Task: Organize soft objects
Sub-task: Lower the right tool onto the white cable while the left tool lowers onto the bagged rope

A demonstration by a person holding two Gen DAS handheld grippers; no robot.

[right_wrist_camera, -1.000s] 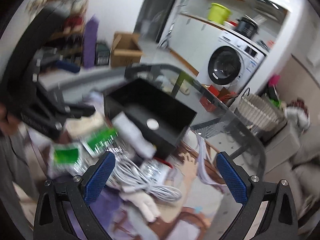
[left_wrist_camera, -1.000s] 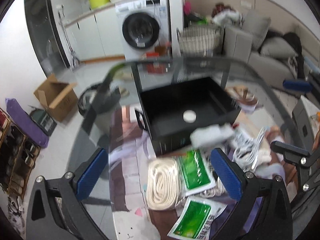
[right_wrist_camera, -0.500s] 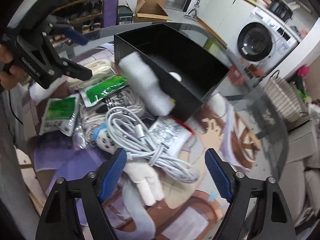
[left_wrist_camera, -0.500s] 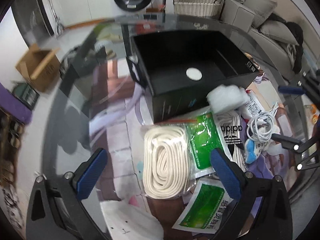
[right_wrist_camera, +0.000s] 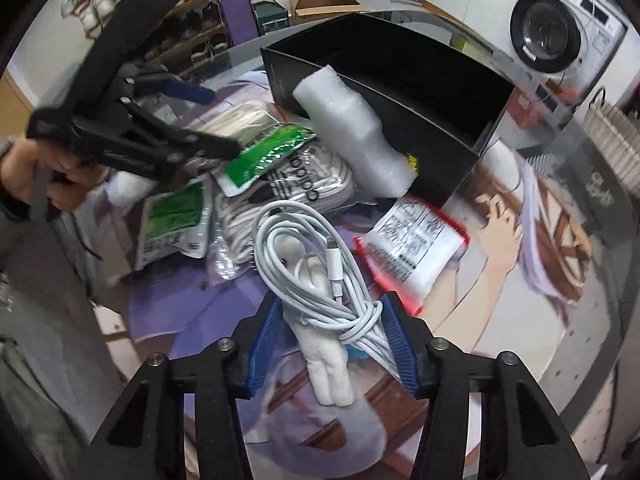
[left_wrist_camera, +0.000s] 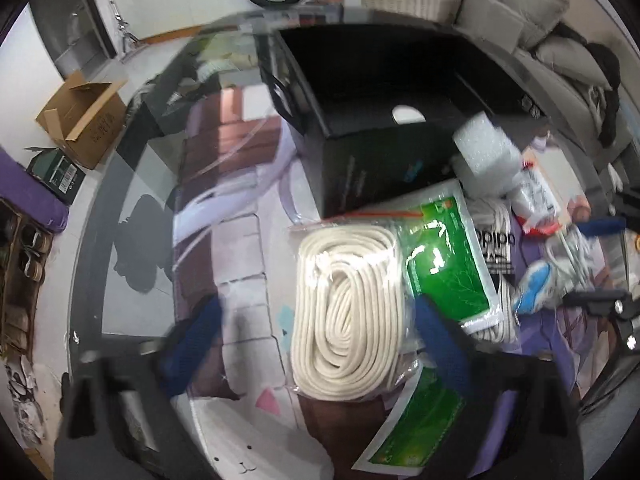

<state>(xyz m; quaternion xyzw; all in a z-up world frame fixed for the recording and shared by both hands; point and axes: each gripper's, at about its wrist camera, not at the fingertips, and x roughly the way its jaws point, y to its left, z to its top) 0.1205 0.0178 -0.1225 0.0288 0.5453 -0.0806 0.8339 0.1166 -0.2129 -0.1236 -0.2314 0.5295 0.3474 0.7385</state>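
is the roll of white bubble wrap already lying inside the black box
No: the bubble wrap roll leans against the outside front wall of the black box, resting on the pile of bags.

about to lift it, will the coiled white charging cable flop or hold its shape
The coiled white charging cable will probably sag: its loops lie loose. The smooth sheath may slip between the closing right gripper jaws. It looks light.

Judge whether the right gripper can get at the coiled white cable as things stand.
Probably yes: the right gripper has its jaws closing around the white cable, nothing lying over it. A small plush toy beneath might get caught too.
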